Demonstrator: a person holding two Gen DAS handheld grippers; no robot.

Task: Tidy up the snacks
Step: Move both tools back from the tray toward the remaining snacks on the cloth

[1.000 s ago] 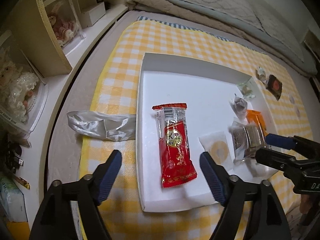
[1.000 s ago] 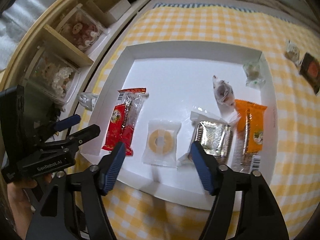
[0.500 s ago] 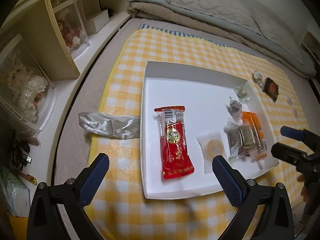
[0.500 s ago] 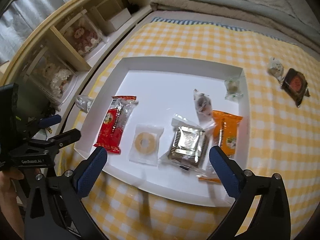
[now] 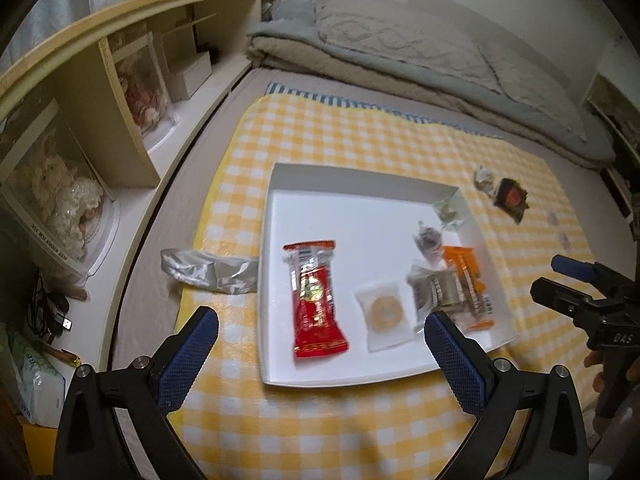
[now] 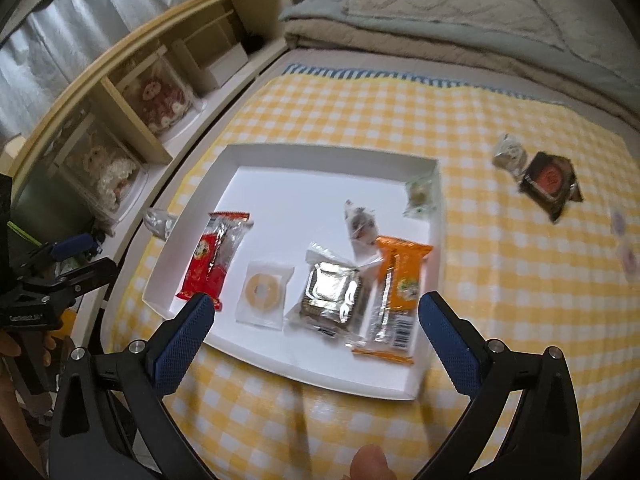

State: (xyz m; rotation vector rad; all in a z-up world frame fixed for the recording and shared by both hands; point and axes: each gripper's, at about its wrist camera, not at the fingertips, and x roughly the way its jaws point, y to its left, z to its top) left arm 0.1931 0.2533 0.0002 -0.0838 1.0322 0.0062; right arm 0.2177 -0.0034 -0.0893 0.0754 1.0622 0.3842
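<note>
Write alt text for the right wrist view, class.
A white tray on a yellow checked cloth holds six wrapped snacks, including a red packet and an orange packet. The open right gripper hovers over it, holding nothing.

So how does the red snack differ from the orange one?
The red snack lies alone near the tray's left wall; the orange snack lies at the right, with the silver pack overlapping it. Red has a clear top, orange looks opaque. Both are long sealed wrappers lying flat.
</note>
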